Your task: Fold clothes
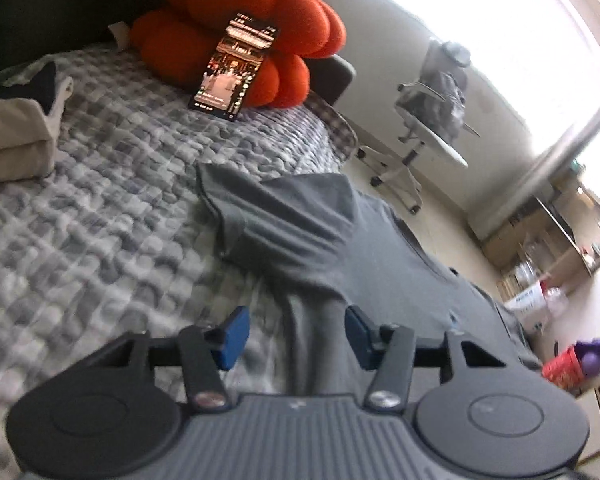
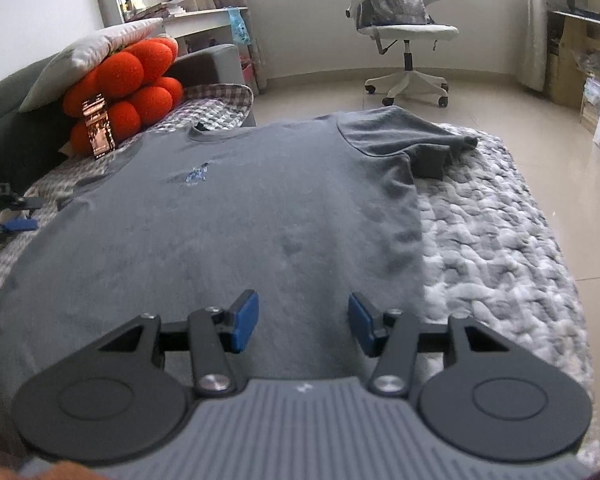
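Observation:
A grey T-shirt (image 2: 240, 200) lies front up on the bed's grey-white quilt (image 2: 500, 240), collar at the far end. Its right sleeve (image 2: 412, 140) is crumpled near the quilt's edge. My right gripper (image 2: 304, 324) stands open over the shirt's lower part, and nothing is gripped between its blue pads. In the left wrist view the shirt (image 1: 380, 264) runs to the right, with a bunched sleeve (image 1: 276, 216) ahead. My left gripper (image 1: 296, 336) has its pads apart, with a ridge of the shirt's side between them but untouched by either pad. The left gripper (image 2: 8, 216) also shows at the right wrist view's far left.
An orange ball cushion (image 2: 136, 92) with a phone (image 2: 98, 126) leaning on it sits at the head of the bed, under a white pillow (image 2: 84, 52). A folded beige garment (image 1: 16, 140) lies on the quilt. An office chair (image 2: 404, 32) stands on the tiled floor beyond.

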A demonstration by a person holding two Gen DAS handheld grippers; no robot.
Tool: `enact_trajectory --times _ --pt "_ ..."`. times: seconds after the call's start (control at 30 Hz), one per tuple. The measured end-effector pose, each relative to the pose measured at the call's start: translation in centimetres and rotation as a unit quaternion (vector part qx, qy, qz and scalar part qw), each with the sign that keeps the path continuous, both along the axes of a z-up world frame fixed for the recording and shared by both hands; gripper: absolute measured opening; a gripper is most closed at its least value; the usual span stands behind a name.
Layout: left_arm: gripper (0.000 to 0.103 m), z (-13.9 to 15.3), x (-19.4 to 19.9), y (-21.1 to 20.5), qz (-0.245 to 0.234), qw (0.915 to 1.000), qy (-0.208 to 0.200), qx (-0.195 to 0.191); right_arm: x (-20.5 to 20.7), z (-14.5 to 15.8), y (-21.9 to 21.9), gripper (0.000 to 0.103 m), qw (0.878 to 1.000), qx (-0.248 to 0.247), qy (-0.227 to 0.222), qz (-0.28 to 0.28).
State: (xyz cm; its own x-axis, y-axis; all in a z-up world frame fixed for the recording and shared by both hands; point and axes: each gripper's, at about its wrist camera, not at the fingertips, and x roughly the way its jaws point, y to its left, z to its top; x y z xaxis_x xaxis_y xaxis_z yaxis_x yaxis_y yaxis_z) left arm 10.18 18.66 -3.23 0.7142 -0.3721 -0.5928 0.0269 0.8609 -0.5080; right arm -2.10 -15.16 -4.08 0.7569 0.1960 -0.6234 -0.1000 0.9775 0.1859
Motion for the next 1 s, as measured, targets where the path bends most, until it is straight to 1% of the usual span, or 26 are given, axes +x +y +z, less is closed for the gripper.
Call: enact_trajectory --times 0.1,0.13,0.27,0.3,0.33,0.37,0.4,0.47,0.53,0.6,0.63,0.67,0.7,0.73,0.8,0.83,0.87,0.93,1.0 --pt "0.040 -1.0 1.6 -0.5 0.019 0.9997 0.011 -0.006 0.6 0.0 0.5 0.054 1.000 0.004 -0.005 -0.003" --pt "0.036 -1.3 2.1 -0.6 0.025 0.9996 0.012 -0.007 0.8 0.0 0.6 0.054 1.000 0.006 -0.006 -0.003" --pt "0.020 -1.7 3.0 -0.5 0.044 0.9987 0.000 -0.025 1.5 -0.5 1.1 0.054 1.000 0.006 -0.001 -0.001" --pt "0.017 -1.6 3.1 -0.5 0.046 0.9985 -0.004 -0.029 1.6 -0.6 1.4 0.054 1.000 0.001 -0.003 0.001" --pt "0.013 -1.6 3.2 -0.4 0.048 0.9983 -0.008 -0.034 1.6 -0.6 1.5 0.054 1.000 -0.005 -0.005 0.001" --pt "0.011 -1.5 3.4 -0.4 0.048 0.9982 -0.009 -0.035 1.7 -0.6 1.7 0.054 1.000 -0.009 -0.006 0.002" --pt "0.011 -1.5 3.6 -0.3 0.048 0.9981 -0.007 -0.037 1.7 -0.6 1.8 0.054 1.000 -0.012 -0.007 0.003" --pt "0.011 -1.5 4.1 0.0 0.047 0.9978 0.009 -0.046 1.8 -0.7 2.0 0.054 1.000 -0.019 -0.009 0.006" --pt "0.013 -1.6 4.2 0.2 0.047 0.9970 0.019 -0.059 1.8 -0.7 2.2 0.055 1.000 -0.022 -0.010 0.007" --pt "0.027 -1.4 4.2 0.2 0.049 0.9968 0.018 -0.060 1.9 -0.8 2.3 0.055 1.000 -0.022 -0.010 0.008" --pt "0.042 -1.3 4.2 0.1 0.050 0.9972 0.014 -0.055 1.9 -0.8 2.4 0.055 1.000 -0.023 -0.010 0.008" --pt "0.045 -1.3 4.2 0.0 0.051 0.9974 0.010 -0.050 1.9 -0.8 2.4 0.055 1.000 -0.024 -0.010 0.007" --pt "0.045 -1.2 4.3 -0.3 0.051 0.9979 0.006 -0.040 1.9 -0.8 2.5 0.055 1.000 -0.025 -0.011 0.007" --pt "0.044 -1.2 4.4 -0.6 0.052 0.9982 0.004 -0.029 1.9 -0.8 2.6 0.055 1.000 -0.026 -0.011 0.006" --pt "0.028 -1.3 4.6 -1.1 0.052 0.9985 0.001 -0.014 2.0 -0.8 2.7 0.055 0.999 -0.030 -0.011 0.006" --pt "0.007 -1.4 4.8 -1.3 0.052 0.9986 0.000 -0.007 2.0 -0.9 2.8 0.055 0.999 -0.032 -0.012 0.007" --pt "0.004 -1.3 4.8 -1.2 0.053 0.9986 -0.006 -0.007 2.0 -0.9 2.9 0.055 0.999 -0.035 -0.012 0.007" --pt "0.004 -1.1 4.7 -0.9 0.053 0.9983 -0.022 -0.011 2.0 -0.9 3.0 0.055 0.999 -0.039 -0.013 0.009" --pt "0.004 -0.8 4.7 -0.5 0.059 0.9976 -0.034 -0.004 1.9 -1.0 3.0 0.055 0.999 -0.042 -0.014 0.011"
